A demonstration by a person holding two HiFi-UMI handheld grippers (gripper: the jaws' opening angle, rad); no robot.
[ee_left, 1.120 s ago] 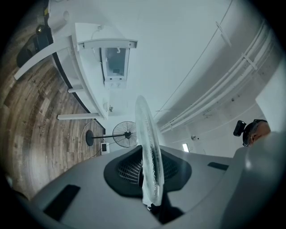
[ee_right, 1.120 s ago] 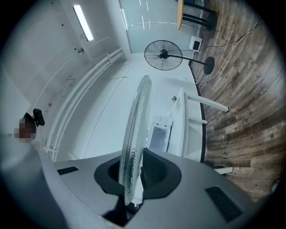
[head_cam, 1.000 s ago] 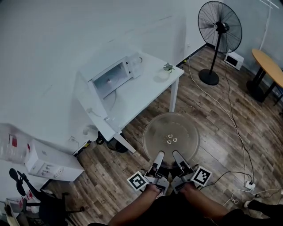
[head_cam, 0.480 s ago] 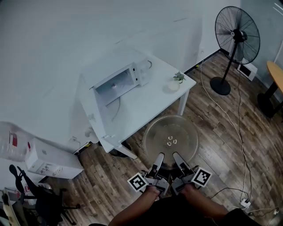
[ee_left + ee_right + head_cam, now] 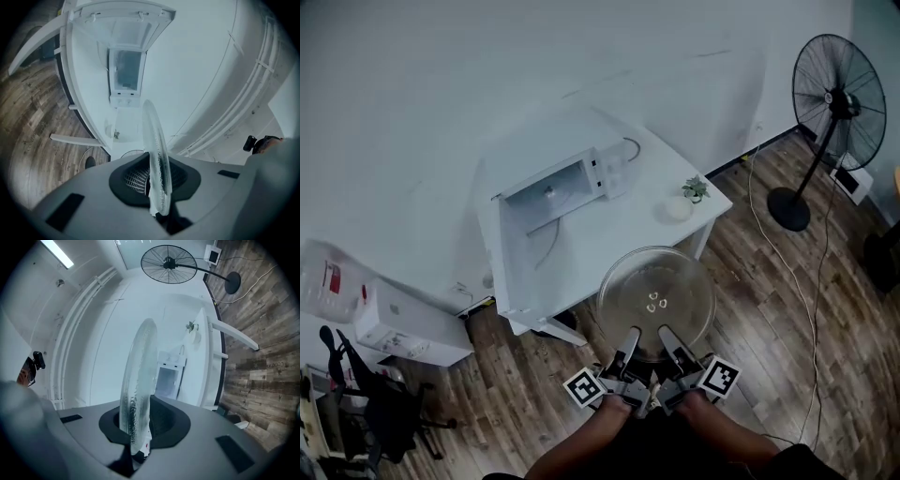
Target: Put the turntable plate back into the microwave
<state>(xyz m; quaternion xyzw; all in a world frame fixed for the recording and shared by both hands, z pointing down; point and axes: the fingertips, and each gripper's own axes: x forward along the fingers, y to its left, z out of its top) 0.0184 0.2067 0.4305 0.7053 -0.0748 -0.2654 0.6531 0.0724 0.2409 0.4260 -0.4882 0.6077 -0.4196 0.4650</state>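
Pinching the near rim of the plate (image 5: pixel 656 281) with the left tongs (image 5: pixel 626 345) and the right tongs (image 5: pixel 671 341), side by side at 6 o'clock on the disc. Closed onto the glass edge on both sides, going by the two gripper views.

Carrying it flat, out at 12 o'clock from the hands, above the wooden floor (image 5: pixel 769 309) and beside the near corner of the surface (image 5: pixel 609 234). Not yet inside the microwave (image 5: pixel 555 190), up at 11 o'clock from the disc, with its door (image 5: pixel 123 28) swung wide and the cavity showing.

Probably handles as heavy for its size, rigid, smooth and breakable: thick clear glass, no give, nothing for pads to bite into. Judged slippery, the more so with all the weight hanging out beyond a grip on one edge. Better kept level and moved slowly, without twisting one pair of tongs against the other. Best taken at the outer rim, as here, well clear of the small lugs (image 5: pixel 655 301) at the centre.

Calls for passing the potted plant (image 5: pixel 695 187) and small dish (image 5: pixel 678 208) at 1 o'clock, then sliding in flat through the opening. Risks a chip from any knock on the frame or the edge of the surface.
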